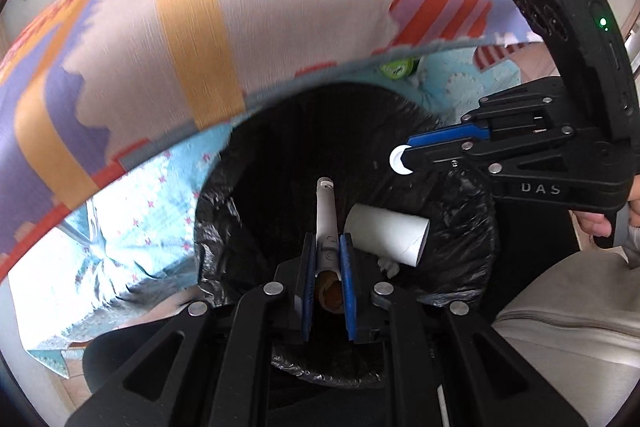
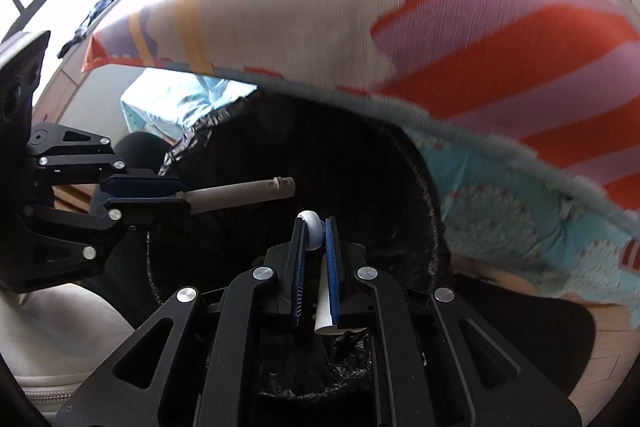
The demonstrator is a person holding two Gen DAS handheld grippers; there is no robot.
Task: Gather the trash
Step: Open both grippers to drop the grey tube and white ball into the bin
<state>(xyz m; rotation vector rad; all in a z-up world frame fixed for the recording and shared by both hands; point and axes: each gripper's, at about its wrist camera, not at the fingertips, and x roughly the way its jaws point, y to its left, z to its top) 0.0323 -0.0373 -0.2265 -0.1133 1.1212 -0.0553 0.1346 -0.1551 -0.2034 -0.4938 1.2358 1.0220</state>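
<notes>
A bin lined with a black bag stands below both grippers; it also shows in the right wrist view. My left gripper is shut on a grey tube and holds it over the bin mouth; the tube shows in the right wrist view too. My right gripper is shut on a small white round piece, also over the bin; the piece shows in the left wrist view. A white cardboard roll lies inside the bin.
A bed with a patterned orange, purple and cream blanket overhangs the bin. A light-blue sheet hangs below it. A green object lies behind the bin. The person's grey-trousered leg is at the right.
</notes>
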